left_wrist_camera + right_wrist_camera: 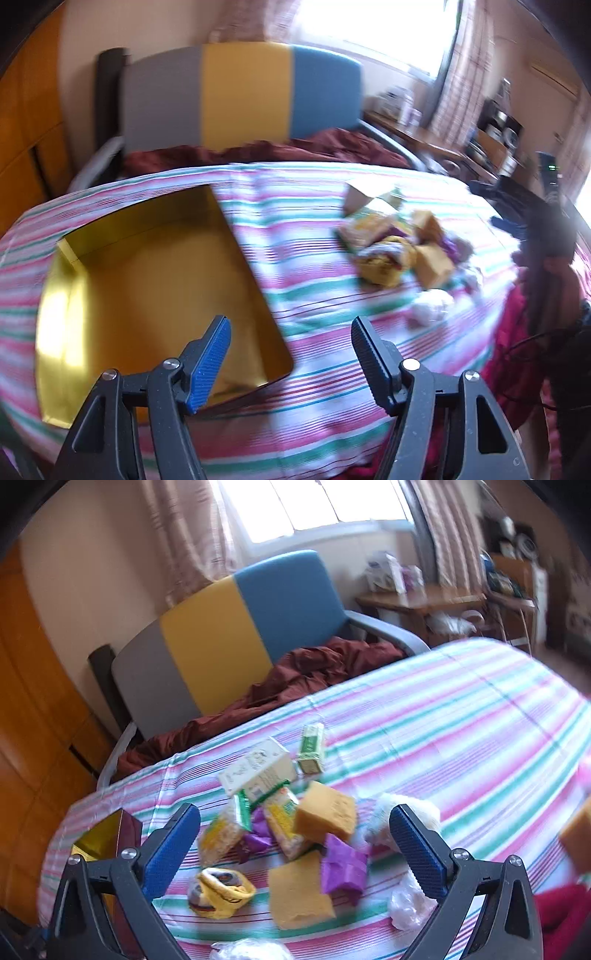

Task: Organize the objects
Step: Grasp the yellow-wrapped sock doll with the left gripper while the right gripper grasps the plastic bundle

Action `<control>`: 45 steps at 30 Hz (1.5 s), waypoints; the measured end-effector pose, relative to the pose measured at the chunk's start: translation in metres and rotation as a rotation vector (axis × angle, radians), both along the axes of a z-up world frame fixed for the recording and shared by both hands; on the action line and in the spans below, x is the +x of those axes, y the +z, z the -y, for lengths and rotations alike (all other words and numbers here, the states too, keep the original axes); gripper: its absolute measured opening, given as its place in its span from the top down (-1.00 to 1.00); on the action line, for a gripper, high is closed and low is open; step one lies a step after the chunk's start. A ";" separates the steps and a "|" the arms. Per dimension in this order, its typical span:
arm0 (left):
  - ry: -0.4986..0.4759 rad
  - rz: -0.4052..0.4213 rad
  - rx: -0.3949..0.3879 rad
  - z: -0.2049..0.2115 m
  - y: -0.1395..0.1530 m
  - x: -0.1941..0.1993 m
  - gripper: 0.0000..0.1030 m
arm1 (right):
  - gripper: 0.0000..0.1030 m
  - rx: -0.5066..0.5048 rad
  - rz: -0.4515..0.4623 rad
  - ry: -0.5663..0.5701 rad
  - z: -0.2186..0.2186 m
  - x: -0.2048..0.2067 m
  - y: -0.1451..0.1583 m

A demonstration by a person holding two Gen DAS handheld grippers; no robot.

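A gold-lined empty box [155, 295] lies on the striped tablecloth [317, 280] at the left; its corner shows in the right wrist view [107, 834]. My left gripper [291, 328] is open and empty, above the box's near right corner. A pile of small items [399, 243] lies to the right. In the right wrist view the pile holds a cream carton [258, 768], a green packet [312, 749], yellow sponges [325, 816], a purple wrapper [343, 867], snack bags [221, 834] and a yellow-wrapped item [221, 890]. My right gripper [295, 834] is open and empty above the pile.
A grey, yellow and blue chair [229, 635] with a dark red cloth [295, 679] stands behind the table. White plastic bags [406, 904] lie near the pile. A wooden side table [417, 602] with clutter stands at the back right. A person [550, 266] is at the right.
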State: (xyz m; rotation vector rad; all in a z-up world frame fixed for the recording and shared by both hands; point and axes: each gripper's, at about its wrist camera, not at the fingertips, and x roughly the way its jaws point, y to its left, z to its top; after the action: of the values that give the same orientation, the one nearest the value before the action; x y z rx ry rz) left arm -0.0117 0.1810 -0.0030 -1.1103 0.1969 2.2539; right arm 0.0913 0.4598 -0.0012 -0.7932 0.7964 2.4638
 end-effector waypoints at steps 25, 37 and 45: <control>-0.085 0.196 -0.007 -0.167 -0.087 -0.070 0.11 | -1.00 -0.116 -0.098 0.120 0.001 -0.005 0.000; -0.134 0.092 0.032 -0.115 -0.061 -0.031 0.37 | -0.98 -0.107 0.020 0.121 0.002 -0.018 -0.015; -0.142 0.024 0.081 -0.072 -0.030 -0.005 0.37 | -0.87 -0.070 0.099 0.206 0.022 -0.030 -0.020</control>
State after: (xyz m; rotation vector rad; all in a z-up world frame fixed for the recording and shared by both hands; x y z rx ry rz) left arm -0.0167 0.2527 -0.0329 -1.0468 0.1676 2.1033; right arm 0.0617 0.4374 -0.0209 -1.0620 0.8041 2.5625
